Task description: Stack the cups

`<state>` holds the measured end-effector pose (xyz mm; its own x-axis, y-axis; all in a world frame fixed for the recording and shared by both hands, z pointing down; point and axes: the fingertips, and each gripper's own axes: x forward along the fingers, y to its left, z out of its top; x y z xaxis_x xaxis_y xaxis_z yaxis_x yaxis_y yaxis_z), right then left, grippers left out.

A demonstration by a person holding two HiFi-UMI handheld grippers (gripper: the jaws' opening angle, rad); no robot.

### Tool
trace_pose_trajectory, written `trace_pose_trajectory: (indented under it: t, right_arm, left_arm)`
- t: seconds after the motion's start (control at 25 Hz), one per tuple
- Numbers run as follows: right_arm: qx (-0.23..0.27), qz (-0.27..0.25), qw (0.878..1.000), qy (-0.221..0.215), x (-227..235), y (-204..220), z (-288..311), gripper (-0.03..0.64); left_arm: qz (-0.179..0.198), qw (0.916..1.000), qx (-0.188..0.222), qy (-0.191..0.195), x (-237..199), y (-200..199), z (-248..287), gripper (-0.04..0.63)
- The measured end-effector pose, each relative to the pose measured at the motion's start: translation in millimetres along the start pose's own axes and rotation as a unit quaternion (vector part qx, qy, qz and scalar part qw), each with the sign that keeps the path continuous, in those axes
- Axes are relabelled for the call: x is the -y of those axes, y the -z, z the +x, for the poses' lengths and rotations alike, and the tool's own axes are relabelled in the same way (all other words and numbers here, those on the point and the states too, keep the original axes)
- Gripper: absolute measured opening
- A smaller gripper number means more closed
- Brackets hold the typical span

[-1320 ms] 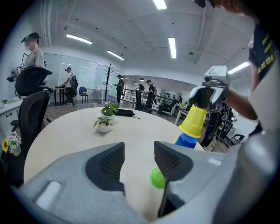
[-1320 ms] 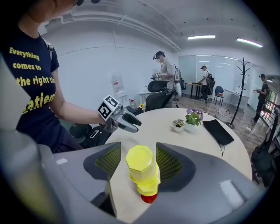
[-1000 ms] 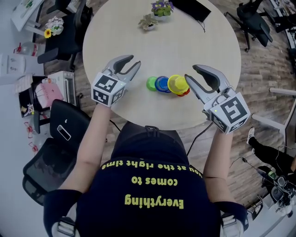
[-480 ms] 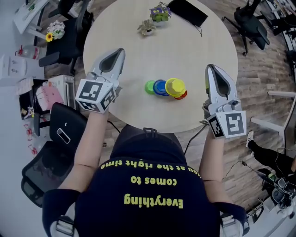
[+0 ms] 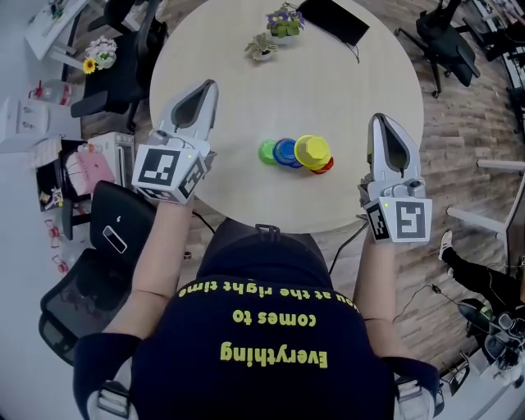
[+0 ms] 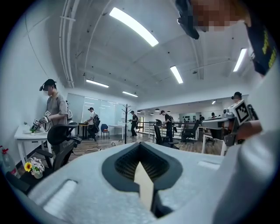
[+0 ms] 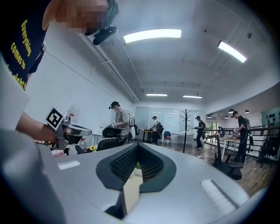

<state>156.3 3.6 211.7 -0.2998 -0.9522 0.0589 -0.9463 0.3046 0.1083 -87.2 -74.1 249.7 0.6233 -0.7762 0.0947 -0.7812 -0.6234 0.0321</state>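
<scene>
The round tabletop is seen from above, with the person's dark shirt at its near edge. The left gripper is held over the tabletop's left edge and the right gripper over its right edge, both pointed away from the person. The fingers of each are clenched together with nothing between them, as both gripper views show. A flat black thing lies at the tabletop's far edge. The cups are grouped on the tabletop's near half, touched by neither gripper. The green cup, blue cup and yellow cup are set in a touching row from left to right, and a red cup is mostly hidden under the yellow one. Two small flower pots are placed near the tabletop's far edge.
</scene>
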Motion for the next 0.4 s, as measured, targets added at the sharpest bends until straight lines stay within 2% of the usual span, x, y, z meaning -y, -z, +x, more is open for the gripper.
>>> trace_pose_trajectory:
  t: [0.16, 0.4]
  right_arm:
    - [0.006, -0.003, 1.0, 0.008, 1.5, 0.1, -1.8, 0.011]
    - [0.017, -0.008, 1.0, 0.02, 1.9, -2.5, -6.2, 0.011]
  left_arm:
    - [0.0, 0.9998, 0.019, -0.008, -2.9, -9.0, -4.7, 0.003]
    - [0.004, 0.9996, 0.024, -0.011, -2.7, -11.6, -9.8, 0.003]
